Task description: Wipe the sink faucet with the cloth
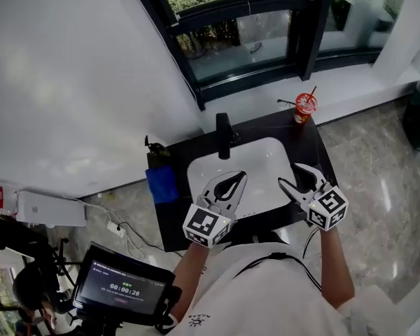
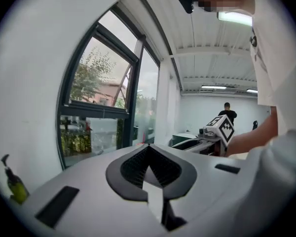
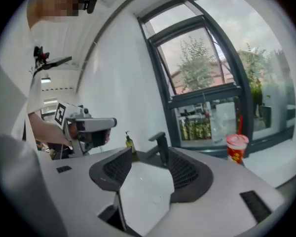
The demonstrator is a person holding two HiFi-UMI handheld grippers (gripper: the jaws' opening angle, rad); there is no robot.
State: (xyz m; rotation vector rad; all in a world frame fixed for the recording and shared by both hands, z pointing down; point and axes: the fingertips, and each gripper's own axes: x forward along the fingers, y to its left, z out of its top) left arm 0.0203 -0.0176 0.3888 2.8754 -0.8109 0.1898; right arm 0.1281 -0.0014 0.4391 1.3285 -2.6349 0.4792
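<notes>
As the head view has it: both tools hang over the near half of the white sink [image 1: 266, 161], which is set in a dark counter [image 1: 309, 144].
Left gripper [image 1: 239, 176]: tips together, nothing between them.
Right gripper [image 1: 291, 174]: jaws spread apart, empty.
Cloth [image 1: 162, 184]: blue, on the counter's left edge, left of the left gripper and apart from it.
Faucet [image 1: 224, 135]: dark, ahead of the left gripper at the basin's far rim, untouched.
Other things: soap bottle [image 1: 152, 145] beyond the cloth; red cup [image 1: 305, 108] with a straw ahead of the right gripper, at the far right corner.
Room: bare basin lies between jaws and faucet; white wall to the left, window [image 1: 252, 40] ahead.
Left gripper view: pads meet at the tip; soap bottle low left, window beyond, right gripper off to the right.
Right gripper view: jaws wide, white basin showing between them; faucet straight ahead, bottle just left of it, cup to the right, left gripper at the left.
</notes>
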